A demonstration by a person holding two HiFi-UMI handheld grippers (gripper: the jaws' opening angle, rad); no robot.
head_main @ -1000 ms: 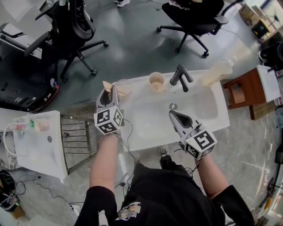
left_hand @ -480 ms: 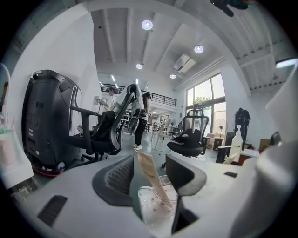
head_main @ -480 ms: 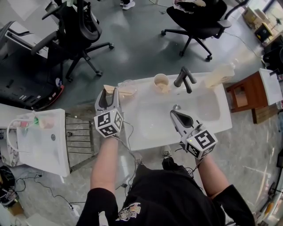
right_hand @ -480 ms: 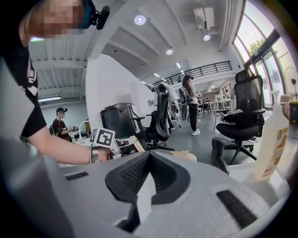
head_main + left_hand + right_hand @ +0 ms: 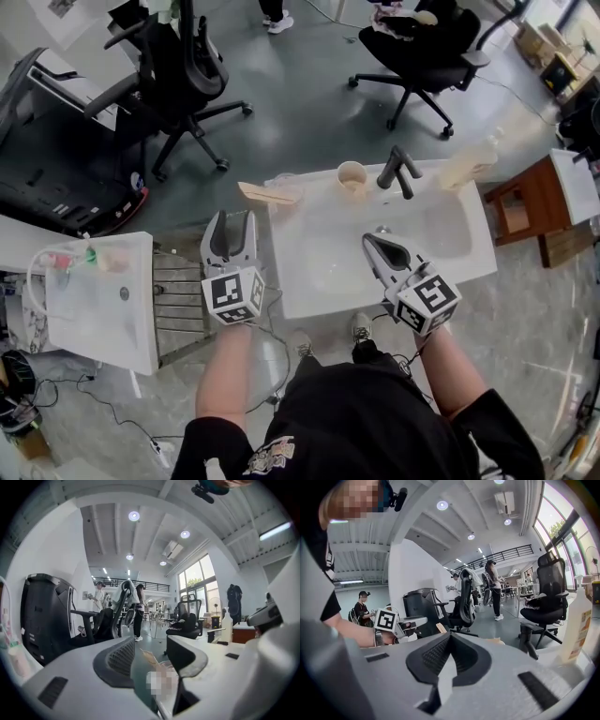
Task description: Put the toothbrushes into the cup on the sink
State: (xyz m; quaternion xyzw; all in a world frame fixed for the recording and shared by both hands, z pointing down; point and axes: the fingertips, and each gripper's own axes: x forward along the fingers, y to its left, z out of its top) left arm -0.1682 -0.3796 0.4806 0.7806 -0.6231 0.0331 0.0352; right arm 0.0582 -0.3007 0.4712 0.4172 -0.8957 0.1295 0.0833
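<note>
A tan toothbrush (image 5: 266,194) lies at the white sink's (image 5: 441,258) far left corner, across a clear cup (image 5: 284,181), with its end sticking out to the left. My left gripper (image 5: 232,220) is open and empty just off the sink's left edge, short of the toothbrush. In the left gripper view the toothbrush (image 5: 149,657) shows beyond the spread jaws of that gripper (image 5: 152,646). A beige cup (image 5: 352,175) stands by the dark faucet (image 5: 398,171). My right gripper (image 5: 368,241) is shut and empty above the basin; in its own view the right gripper (image 5: 449,641) holds nothing.
A pale soap bottle (image 5: 466,164) lies at the sink's far right. Office chairs (image 5: 178,66) stand on the grey floor beyond. A second white basin unit (image 5: 94,300) is at the left, a wooden stool (image 5: 525,202) at the right. People stand in the background.
My left gripper has opened, let go of the toothbrush at the sink's corner, and drawn back towards me. The right gripper has stayed shut over the basin.
</note>
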